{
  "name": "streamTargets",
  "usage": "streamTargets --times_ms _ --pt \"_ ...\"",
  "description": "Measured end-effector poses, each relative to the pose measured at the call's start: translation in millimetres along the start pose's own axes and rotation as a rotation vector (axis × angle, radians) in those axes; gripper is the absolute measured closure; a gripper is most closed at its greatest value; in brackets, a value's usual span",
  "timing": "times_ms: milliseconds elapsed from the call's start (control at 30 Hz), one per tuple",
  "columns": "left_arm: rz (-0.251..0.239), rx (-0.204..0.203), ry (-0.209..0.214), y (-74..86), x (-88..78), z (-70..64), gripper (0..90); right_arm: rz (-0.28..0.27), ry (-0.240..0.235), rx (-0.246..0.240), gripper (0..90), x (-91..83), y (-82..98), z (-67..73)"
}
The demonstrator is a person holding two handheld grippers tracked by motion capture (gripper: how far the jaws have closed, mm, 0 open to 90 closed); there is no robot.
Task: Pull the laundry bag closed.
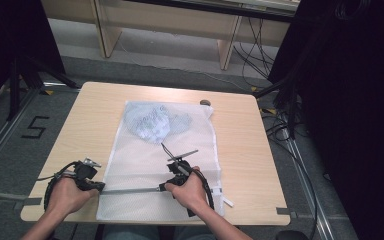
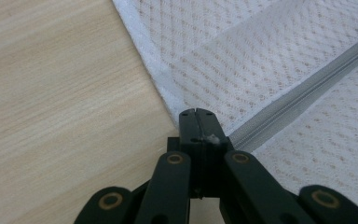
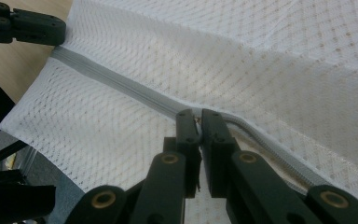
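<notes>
— Looking from the near edge of the table [image 1: 75, 131] outward: what do the two hands have?

— Both are on the mesh bag [image 1: 145, 170], along the grey zipper [image 1: 130, 190] that crosses it close to the person. The left gripper [image 1: 98, 186] has its jaws pressed together at the bag's left edge, pinching the hem right where the zipper ends [image 2: 242, 136]. The right gripper [image 1: 162, 188] is pinched shut partway along the same zipper; I think it holds the slider [image 3: 196, 119], though the jaws hide most of it.

— So which way does the zipper lie from the right fingers?

— Its long axis runs left to right across the table. From the right jaws it stretches back toward the left gripper [image 3: 37, 29] as a flat, closed-looking strip [image 3: 116, 84], and past the jaws it goes on toward the bag's right side. The right hand is the nearer one to the slider; the left only anchors the end. Any pull would have to run along that line, away from or toward the anchor.

— And farther out?

— A bundle of pale cloth [image 1: 152, 122] lies inside the bag at its far end, well apart from both grippers. Beyond that, a small dark round thing [image 1: 205, 102] sits near the table's far edge.

— Counts?

— One bag, one zipper, one bundle, two grippers, one small round thing.
</notes>
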State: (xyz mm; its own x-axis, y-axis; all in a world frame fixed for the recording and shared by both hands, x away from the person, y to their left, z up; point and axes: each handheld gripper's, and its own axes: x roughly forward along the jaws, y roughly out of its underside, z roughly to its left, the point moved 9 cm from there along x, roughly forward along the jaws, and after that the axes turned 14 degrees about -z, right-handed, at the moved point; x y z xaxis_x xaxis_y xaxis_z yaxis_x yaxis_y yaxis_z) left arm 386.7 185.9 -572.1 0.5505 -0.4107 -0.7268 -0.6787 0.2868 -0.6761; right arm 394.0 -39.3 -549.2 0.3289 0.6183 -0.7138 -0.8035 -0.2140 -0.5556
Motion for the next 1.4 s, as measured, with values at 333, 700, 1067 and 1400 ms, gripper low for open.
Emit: streamTargets --times_ms 333,700,1067,1400 --pt "-0.009 -0.013 -0.009 -0.8 1.1 -0.8 90.0 0.010 0.022 0.033 87.0 -3.5 1.3 -0.9" --pt "0.002 0.001 0.000 0.0 -0.1 0.1 90.0 -0.003 0.029 0.027 87.0 -6.9 0.6 -4.4" --pt "0.002 0.001 0.000 0.0 0.0 0.1 90.0 -0.004 0.037 0.025 87.0 -10.8 0.8 -8.8" --pt "0.001 0.001 0.000 -0.1 0.0 0.0 90.0 0.010 0.061 0.057 87.0 -15.9 3.0 -13.2"
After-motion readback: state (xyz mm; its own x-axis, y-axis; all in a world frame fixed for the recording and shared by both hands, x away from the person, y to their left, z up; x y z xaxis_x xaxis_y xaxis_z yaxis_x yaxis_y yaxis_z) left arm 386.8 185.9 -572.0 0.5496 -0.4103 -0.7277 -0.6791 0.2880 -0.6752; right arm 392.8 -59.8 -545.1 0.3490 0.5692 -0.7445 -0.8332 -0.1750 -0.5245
